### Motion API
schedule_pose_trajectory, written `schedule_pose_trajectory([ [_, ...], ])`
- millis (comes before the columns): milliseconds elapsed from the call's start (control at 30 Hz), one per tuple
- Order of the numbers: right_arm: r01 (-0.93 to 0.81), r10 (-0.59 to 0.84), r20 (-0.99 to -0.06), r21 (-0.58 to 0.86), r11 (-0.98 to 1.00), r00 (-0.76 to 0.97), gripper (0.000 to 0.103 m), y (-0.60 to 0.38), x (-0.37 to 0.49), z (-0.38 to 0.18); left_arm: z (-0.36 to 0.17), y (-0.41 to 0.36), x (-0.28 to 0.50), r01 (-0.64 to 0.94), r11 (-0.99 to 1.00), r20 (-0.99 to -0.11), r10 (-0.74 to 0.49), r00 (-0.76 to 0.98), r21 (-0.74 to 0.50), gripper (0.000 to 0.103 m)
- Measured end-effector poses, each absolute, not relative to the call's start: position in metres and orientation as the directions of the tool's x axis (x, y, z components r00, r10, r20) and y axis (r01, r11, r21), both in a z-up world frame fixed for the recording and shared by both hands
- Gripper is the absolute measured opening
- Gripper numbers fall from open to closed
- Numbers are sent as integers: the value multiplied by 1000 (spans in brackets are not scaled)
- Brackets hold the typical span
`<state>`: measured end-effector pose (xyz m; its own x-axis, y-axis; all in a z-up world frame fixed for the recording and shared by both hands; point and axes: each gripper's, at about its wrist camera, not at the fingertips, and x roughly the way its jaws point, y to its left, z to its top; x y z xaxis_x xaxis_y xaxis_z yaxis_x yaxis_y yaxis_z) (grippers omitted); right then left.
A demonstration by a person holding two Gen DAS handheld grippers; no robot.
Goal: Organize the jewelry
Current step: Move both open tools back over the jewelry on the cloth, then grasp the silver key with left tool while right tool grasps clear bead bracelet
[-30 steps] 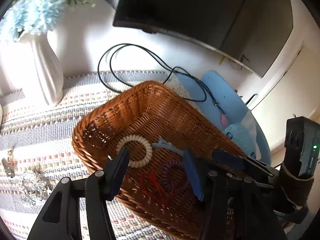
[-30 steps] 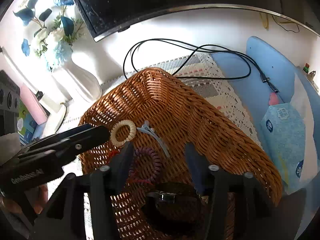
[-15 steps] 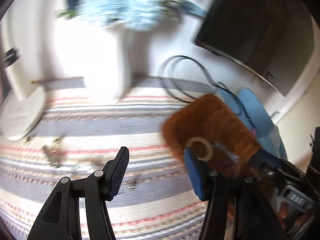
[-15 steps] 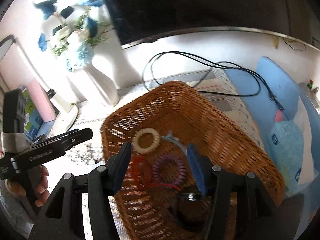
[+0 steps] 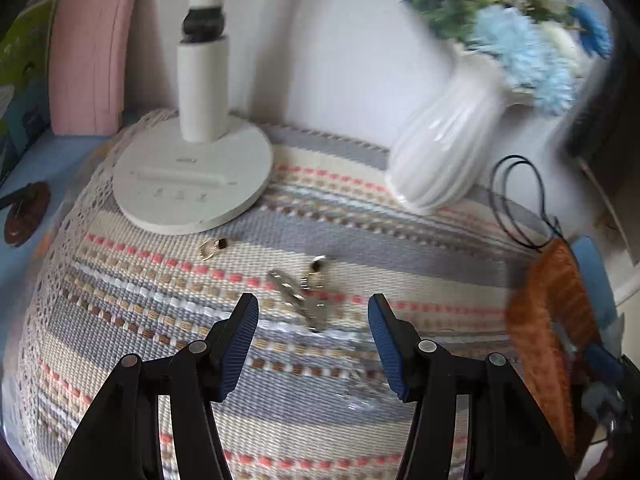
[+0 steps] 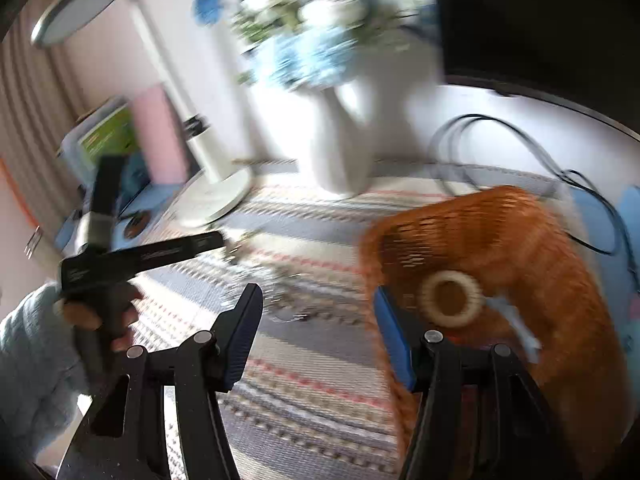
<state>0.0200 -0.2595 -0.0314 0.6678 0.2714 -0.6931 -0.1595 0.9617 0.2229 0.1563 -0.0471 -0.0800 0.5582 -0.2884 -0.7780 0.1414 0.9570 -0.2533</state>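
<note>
My left gripper [image 5: 312,344] is open and empty above the striped woven mat [image 5: 160,320]. Just ahead of its tips lies a silver chain-like piece [image 5: 298,296] with a small silver earring [image 5: 318,265] beside it. A gold earring [image 5: 212,246] lies further left near the lamp base. The wicker basket [image 5: 548,320] is at the right edge. In the right wrist view my right gripper [image 6: 316,332] is open and empty, over the mat at the basket's [image 6: 520,232] left rim. A cream bead bracelet [image 6: 450,298] and a pale blue clip [image 6: 520,324] lie in the basket. The left gripper [image 6: 176,248] shows at the left.
A white lamp base [image 5: 192,176] stands at the mat's back left, a white ribbed vase [image 5: 444,148] with blue flowers at the back right. Black cable [image 5: 516,200] loops behind the basket. Pink and green books [image 5: 88,52] lean at the far left.
Both grippers have swung left, away from the basket. The left one has gone from over the basket to over the loose jewelry on the mat. Both stayed open.
</note>
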Motion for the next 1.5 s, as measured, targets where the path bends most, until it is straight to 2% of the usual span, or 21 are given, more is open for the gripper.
schedule_pose_trajectory([
  [200,-243,357,-741,263,934,569,61,-219,44,-64,-101,-50,163,142,951,-786,-307,536,-274,57],
  [333,-262,353,-775,248,933,524,61,-198,63,-87,-111,-55,160,78,975,-775,-212,596,-208,29],
  [400,-270,348,-780,236,933,521,61,-191,68,-93,-111,-53,159,58,975,-771,-204,603,-213,23],
  [500,-269,330,-786,215,939,523,61,-187,74,-99,-112,-45,160,63,968,-767,-232,598,-244,22],
  [667,-267,305,-796,186,945,523,54,-182,84,-109,-107,-30,155,57,961,-768,-250,590,-269,22],
  [767,-275,272,-802,141,951,532,47,-175,89,-116,-103,-20,147,57,958,-766,-259,589,-280,22],
  [900,-267,242,-796,105,958,555,33,-170,92,-121,-98,-8,137,55,950,-763,-282,581,-309,22],
  [1100,-267,250,-796,117,957,550,1,-170,94,-122,-103,-3,121,36,928,-768,-328,551,-371,23],
  [1500,-244,321,-765,218,945,558,1,-181,84,-107,-98,10,114,10,922,-762,-326,560,-387,23],
])
